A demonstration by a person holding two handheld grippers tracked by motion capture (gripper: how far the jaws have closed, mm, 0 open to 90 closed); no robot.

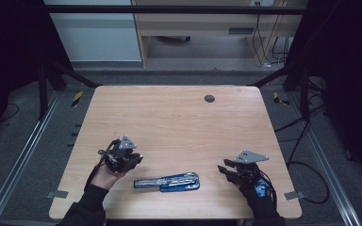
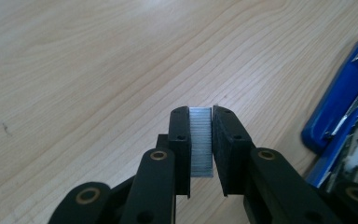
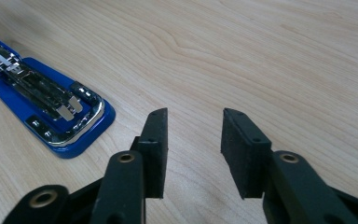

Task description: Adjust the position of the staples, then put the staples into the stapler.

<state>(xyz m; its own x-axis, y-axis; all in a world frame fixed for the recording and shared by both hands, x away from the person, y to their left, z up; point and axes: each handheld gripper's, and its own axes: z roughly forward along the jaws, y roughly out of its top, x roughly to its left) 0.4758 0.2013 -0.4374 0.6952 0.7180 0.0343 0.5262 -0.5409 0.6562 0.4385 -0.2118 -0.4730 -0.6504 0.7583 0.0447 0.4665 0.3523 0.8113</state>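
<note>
The wooden table [image 1: 179, 117] lies broad and mostly bare, with wide room toward its far edge, where a small dark round cap [image 1: 209, 98] sits. Near the front edge, between the two hands, a blue stapler [image 1: 168, 181] lies swung open flat, its chrome magazine facing up. The right gripper [image 3: 193, 140] hovers just beside the stapler's end, its jaws parted with nothing between them. The left gripper [image 2: 200, 140] is pinched onto a strip of staples [image 2: 201, 142], held above the wood near the stapler.
</note>
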